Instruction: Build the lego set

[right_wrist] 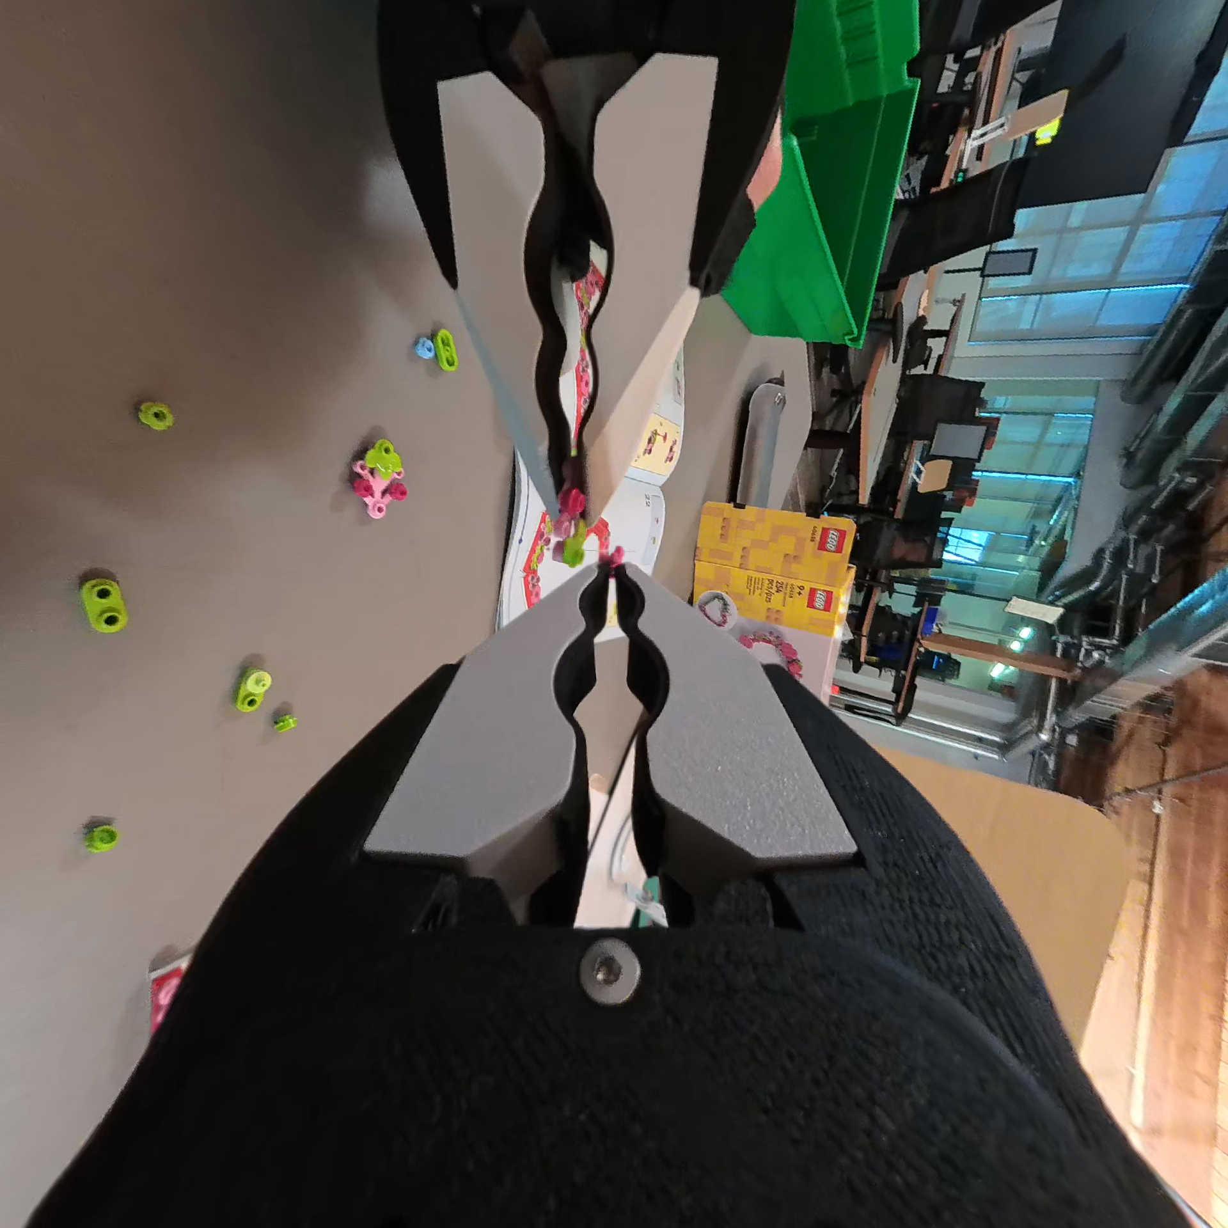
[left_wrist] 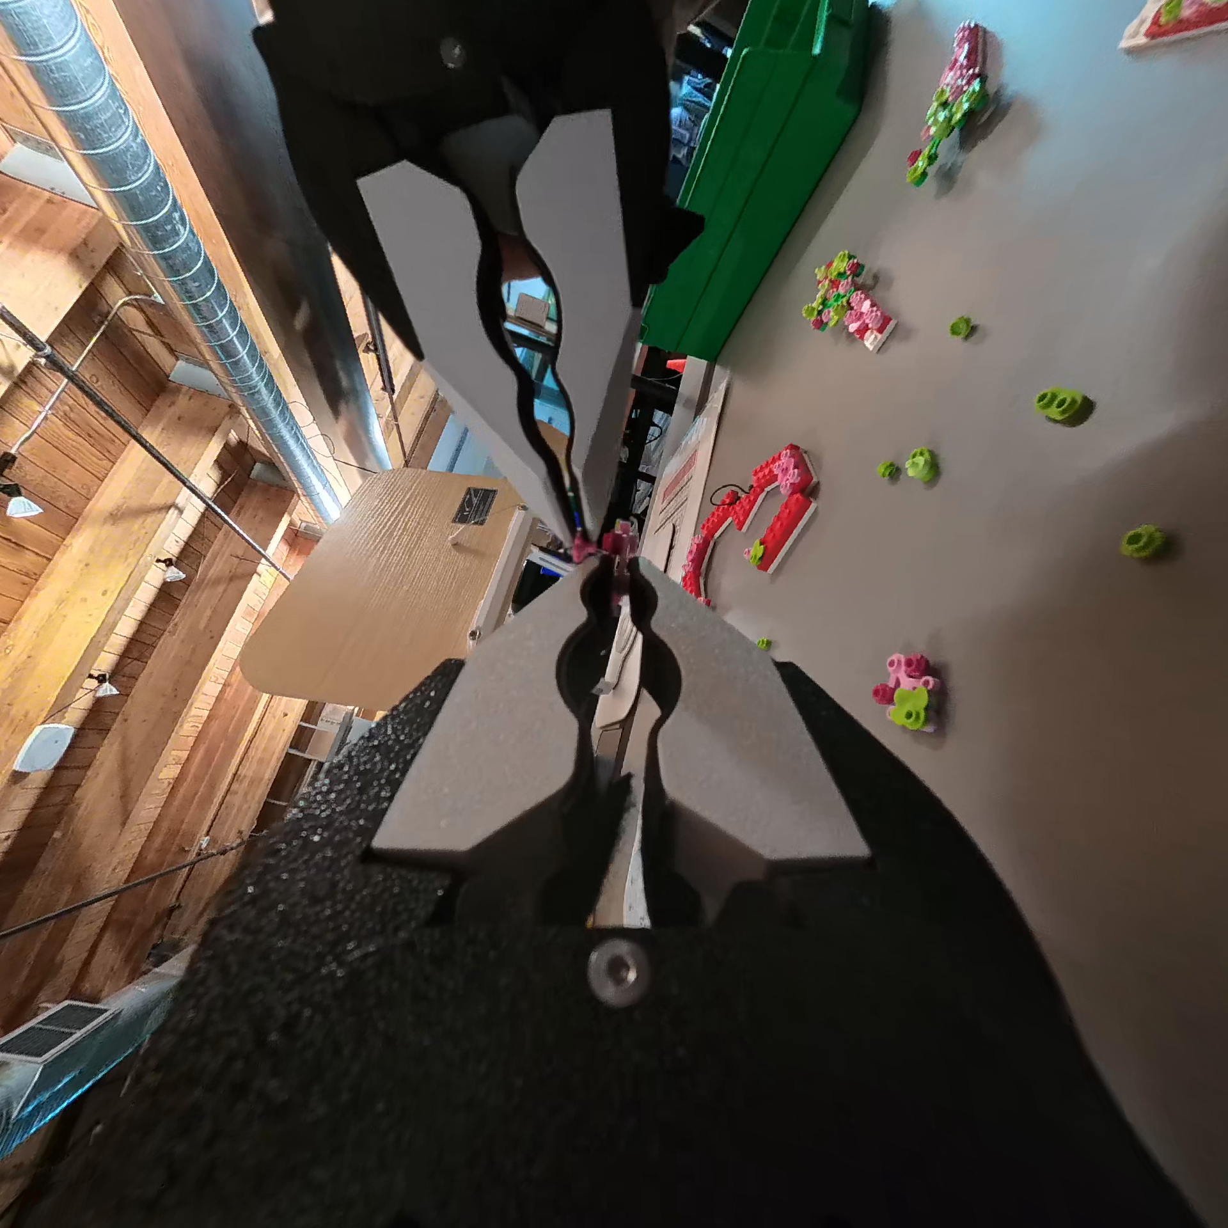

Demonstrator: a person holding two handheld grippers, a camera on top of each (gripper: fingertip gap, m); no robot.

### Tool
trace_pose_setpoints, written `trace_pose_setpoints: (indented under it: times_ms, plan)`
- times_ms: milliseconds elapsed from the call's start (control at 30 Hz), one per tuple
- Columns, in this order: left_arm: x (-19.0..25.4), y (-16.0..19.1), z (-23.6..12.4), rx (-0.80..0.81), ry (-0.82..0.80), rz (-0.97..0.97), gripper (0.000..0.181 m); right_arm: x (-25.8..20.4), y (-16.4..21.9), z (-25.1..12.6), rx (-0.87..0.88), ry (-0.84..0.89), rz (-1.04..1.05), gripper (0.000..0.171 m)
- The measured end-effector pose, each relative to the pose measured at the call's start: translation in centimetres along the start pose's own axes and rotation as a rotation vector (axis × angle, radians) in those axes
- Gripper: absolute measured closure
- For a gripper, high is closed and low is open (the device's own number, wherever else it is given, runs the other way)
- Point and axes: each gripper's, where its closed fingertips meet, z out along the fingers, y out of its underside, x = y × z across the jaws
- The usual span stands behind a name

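Both grippers are raised above the grey table [left_wrist: 997, 598] and meet tip to tip. My left gripper [left_wrist: 614, 565] is shut on a small cluster of pink and magenta flower pieces [left_wrist: 622, 539]; in the right wrist view the same cluster [right_wrist: 571, 531] also shows a lime green leaf. My right gripper [right_wrist: 611, 573] is shut on one tiny magenta flower piece [right_wrist: 615, 557], right against the cluster. In the left wrist view the right gripper [left_wrist: 577, 531] comes in from above with that piece [left_wrist: 583, 548].
A red heart-shaped build [left_wrist: 764, 525], other flower clusters [left_wrist: 850, 299] [left_wrist: 907, 691] and loose lime green pieces [left_wrist: 1062, 405] [right_wrist: 103, 605] lie on the table. A green bin [left_wrist: 764, 166], the instruction booklet [right_wrist: 654, 445] and a yellow box [right_wrist: 771, 565] are at its far side.
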Motion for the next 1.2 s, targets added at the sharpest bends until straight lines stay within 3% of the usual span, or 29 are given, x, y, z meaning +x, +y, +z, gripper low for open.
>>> trace_pose_setpoints:
  times_ms: [33, 333, 1200]
  plan:
    - [-0.1, -0.1, 0.0, 0.009, -0.003, -0.015, 0.18, -0.1, -0.1, -0.1, 0.009, -0.004, 0.007, 0.17]
    - [-1.1, -1.0, -0.5, 0.096, -0.004, -0.168, 0.18, 0.2, -0.5, -1.0, 0.07, 0.012, 0.078, 0.17]
    - [-0.1, -1.4, -0.4, 0.096, 0.029, -0.121, 0.18, -0.9, -0.8, -1.4, 0.086, -0.083, 0.072, 0.171]
